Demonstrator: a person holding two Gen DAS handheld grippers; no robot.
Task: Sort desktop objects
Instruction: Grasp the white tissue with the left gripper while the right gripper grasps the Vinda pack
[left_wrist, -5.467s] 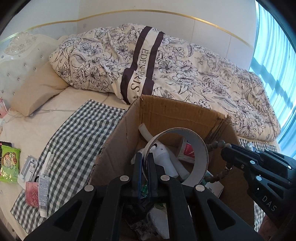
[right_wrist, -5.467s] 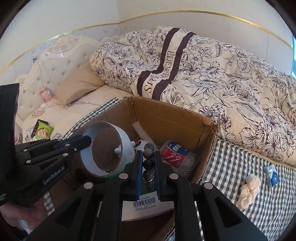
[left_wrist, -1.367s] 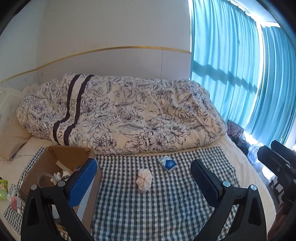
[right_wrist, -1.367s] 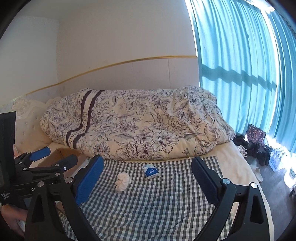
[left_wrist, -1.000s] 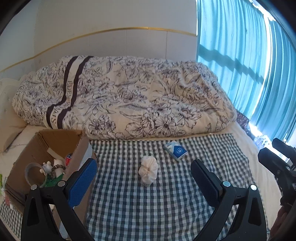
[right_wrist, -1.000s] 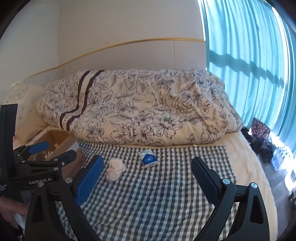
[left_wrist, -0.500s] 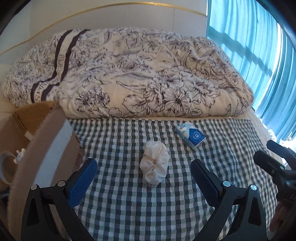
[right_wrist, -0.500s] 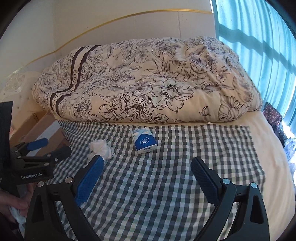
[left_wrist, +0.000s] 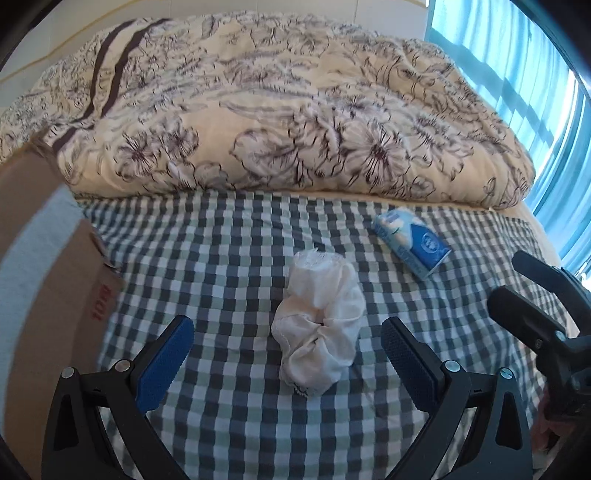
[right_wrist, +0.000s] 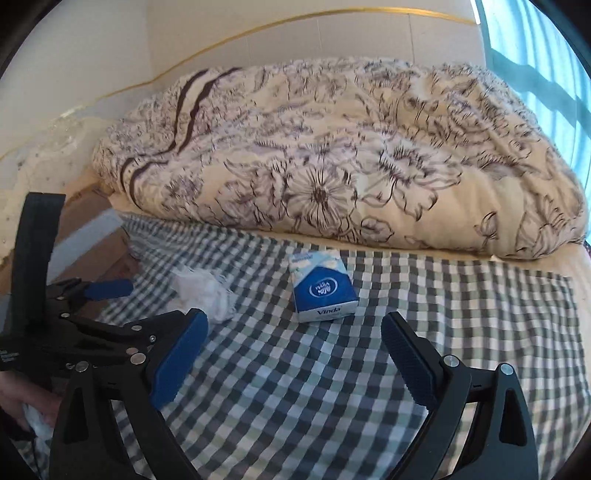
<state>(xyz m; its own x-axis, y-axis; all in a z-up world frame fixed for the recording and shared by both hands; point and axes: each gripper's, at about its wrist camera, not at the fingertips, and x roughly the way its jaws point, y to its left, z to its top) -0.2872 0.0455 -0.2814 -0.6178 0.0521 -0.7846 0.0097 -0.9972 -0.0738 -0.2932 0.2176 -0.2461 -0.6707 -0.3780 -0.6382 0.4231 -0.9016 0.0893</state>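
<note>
On the checked cloth (left_wrist: 229, 258) a white scrunchie (left_wrist: 319, 325) lay between the wide-spread fingers of the left gripper (left_wrist: 286, 339). Just beyond, a blue tissue pack (right_wrist: 322, 290) sat ahead of the right gripper (right_wrist: 293, 341), fingers also apart. A cardboard box (left_wrist: 40, 280) stood at left.

- You see a cream floral quilt with dark stripes (left_wrist: 295, 110) across the upper frame.
- Teal curtains (left_wrist: 517, 74) fill your upper right.
- A white wall with gold trim (right_wrist: 258, 37) runs along the top.
</note>
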